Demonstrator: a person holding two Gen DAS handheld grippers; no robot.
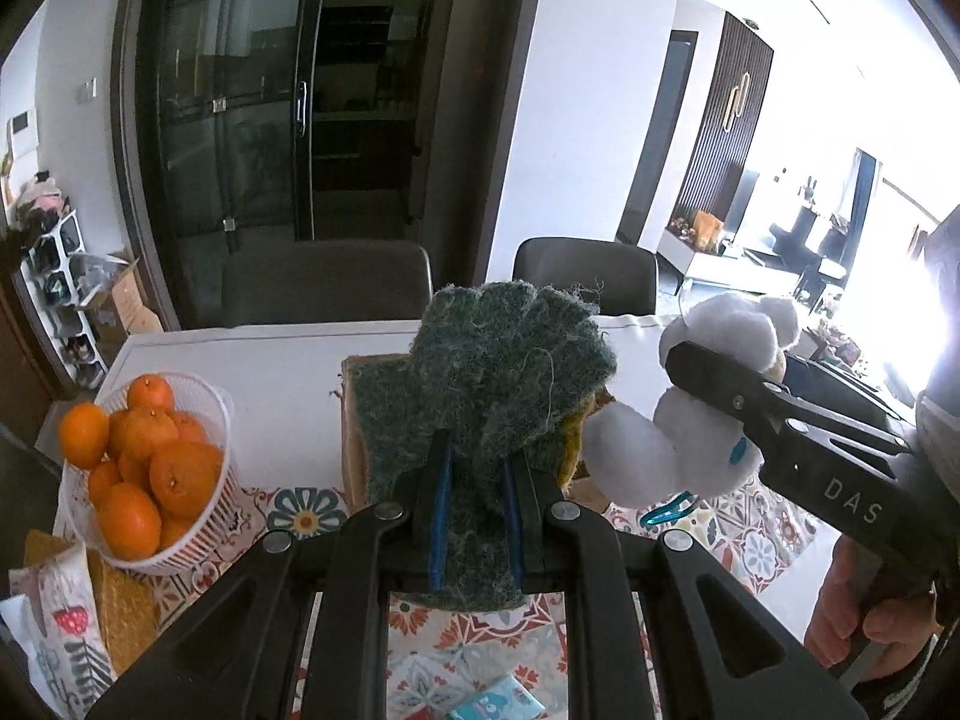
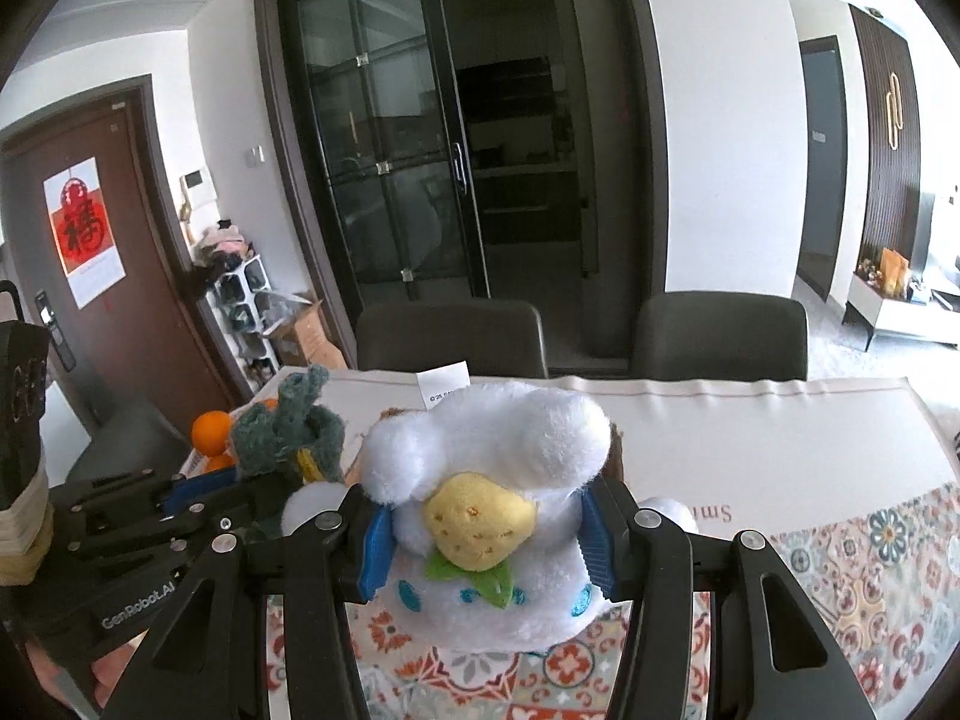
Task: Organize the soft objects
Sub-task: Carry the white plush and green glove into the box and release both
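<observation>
Table with orange basket

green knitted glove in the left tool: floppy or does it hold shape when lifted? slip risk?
The green glove looks soft, yet its fingers stand up above the left tool rather than drooping, so it is probably light with thick, fairly springy knit. The fuzzy fibres pinched between the blue pads suggest little slip. Loose threads may snag.

1. Daylight floods in from the right of the left wrist view, blowing the far living area out to white glare.
2. The dark glass door carries faint reflections; the room beyond it stays dim.
3. Fisheye distortion bends door frames and walls, with black vignetting in the corners.
4. Foreground objects are sharp, without motion blur.
</observation>
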